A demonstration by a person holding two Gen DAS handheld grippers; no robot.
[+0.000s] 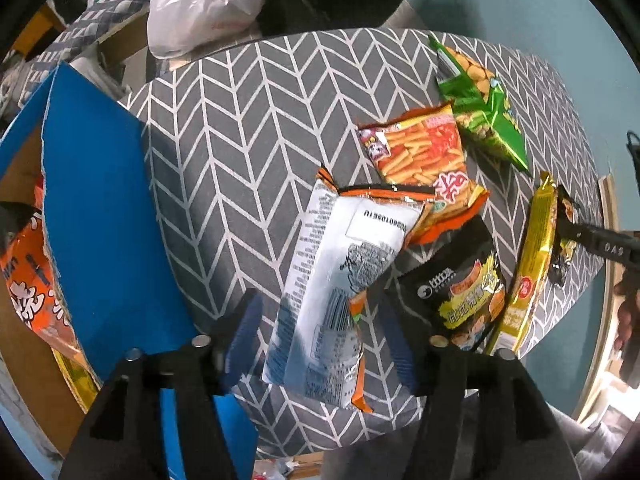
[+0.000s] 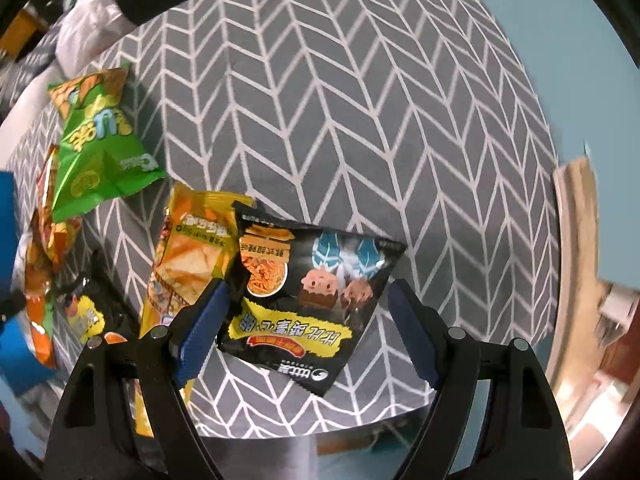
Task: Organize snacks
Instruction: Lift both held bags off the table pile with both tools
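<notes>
Snack sorting, partly done as judged from the layout. At least one orange packet already lies in the cardboard box behind its blue flap; several more remain loose on the grey herringbone cloth: a green bag, an orange stick-snack bag, a silver-backed packet, a black bag and a long yellow packet. The left gripper points down with its jaws apart, straddling the lower end of the silver-backed packet, the pads not pressing on it. The right gripper also stands wide, poised over a black noodle-snack bag; its left pad sits at the bag's edge beside the yellow packet, its right pad clear.
</notes>
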